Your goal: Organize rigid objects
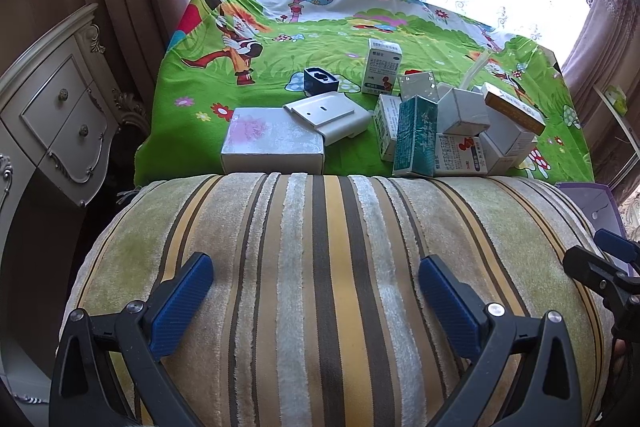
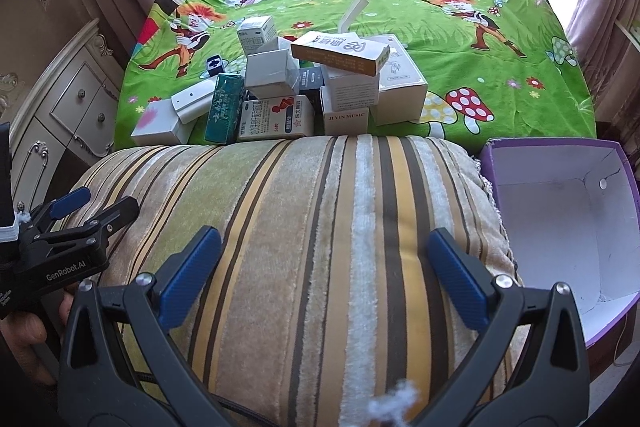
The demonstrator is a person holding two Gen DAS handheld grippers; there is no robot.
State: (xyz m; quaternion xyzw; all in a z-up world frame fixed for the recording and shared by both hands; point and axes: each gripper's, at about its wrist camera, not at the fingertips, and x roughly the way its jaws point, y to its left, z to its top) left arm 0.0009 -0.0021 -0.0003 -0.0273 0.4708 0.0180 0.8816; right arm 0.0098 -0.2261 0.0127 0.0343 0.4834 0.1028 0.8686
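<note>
Both your grippers, left gripper (image 1: 316,303) and right gripper (image 2: 324,279), hang spread and empty over the striped cushion (image 2: 304,211), the box pile (image 2: 316,87) straight ahead beyond it, nearer your right, purple bin (image 2: 560,211) right.

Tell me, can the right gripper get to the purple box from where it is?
Probably yes. The right gripper is open and holds nothing, above the striped cushion. The purple box sits just to its right, open-topped, with nothing between them.
</note>
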